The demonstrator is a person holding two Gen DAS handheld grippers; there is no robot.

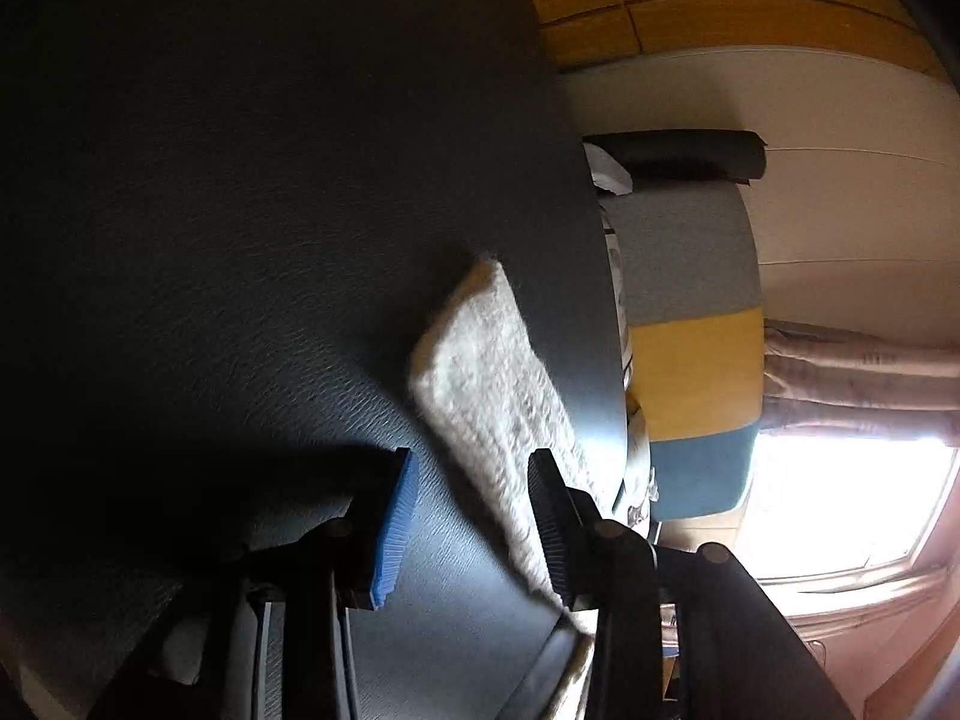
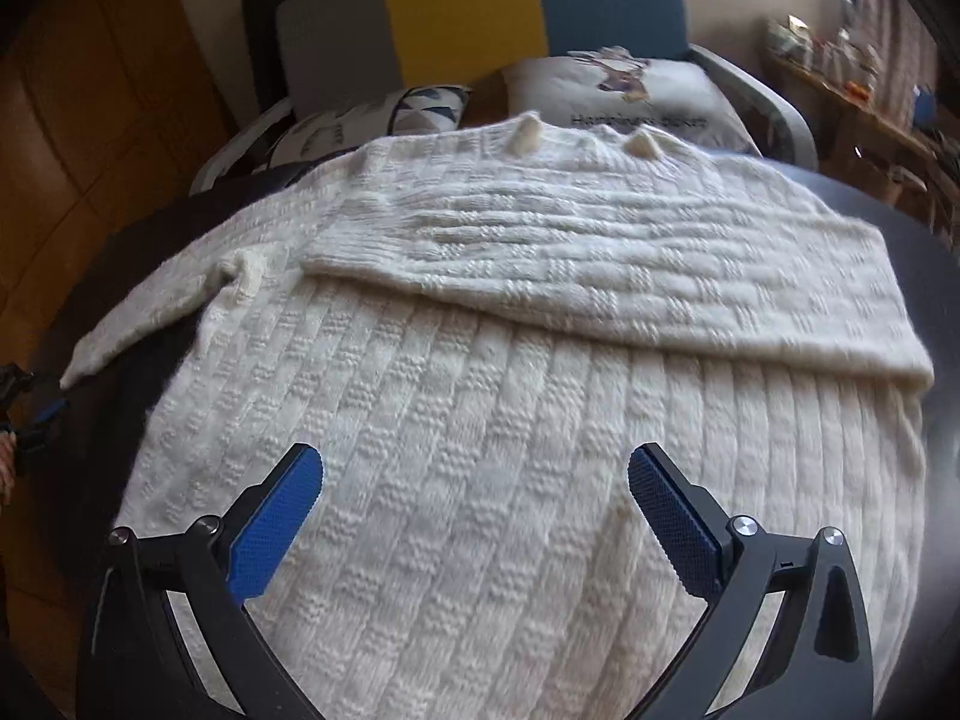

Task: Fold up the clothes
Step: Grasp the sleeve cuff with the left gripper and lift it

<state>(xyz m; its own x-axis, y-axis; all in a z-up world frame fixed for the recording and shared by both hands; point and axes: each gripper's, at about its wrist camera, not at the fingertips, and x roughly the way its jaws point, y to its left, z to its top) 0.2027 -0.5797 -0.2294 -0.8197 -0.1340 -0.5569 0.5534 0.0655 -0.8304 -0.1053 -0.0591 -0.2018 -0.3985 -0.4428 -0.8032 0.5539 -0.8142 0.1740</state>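
**Cream sweater half folded, one sleeve still out**

Cream cable-knit, the sweater (image 2: 510, 420) lies flat and spread over the dark round tabletop (image 2: 936, 240), its collar toward the far edge by the chair and its hem toward the near edge. One sleeve (image 2: 630, 276) is already laid across the chest, which I read as the first fold done to bring the garment into a narrow rectangle. The other sleeve (image 2: 150, 324) runs out toward the left edge of the tabletop, its cuff just short of the left hand-held gripper (image 1: 471, 513). In the left wrist view that cuff (image 1: 492, 372) lies on the dark surface near the rim, and the jaws stand partly apart with the cuff's near end between them; the pads do not seem to press on it, so I judge nothing is held yet. This sleeve looks like the next piece to fold in.

The right hand-held gripper (image 2: 474, 516) hovers over the lower body of the sweater with its jaws wide and nothing between the pads, likely placed to steady or smooth the knit.

Counted: one sweater, two sleeves (one folded, one out), two hand-held grippers, two cushions (image 2: 630, 90) on the striped chair (image 2: 456, 6) beyond the far edge.
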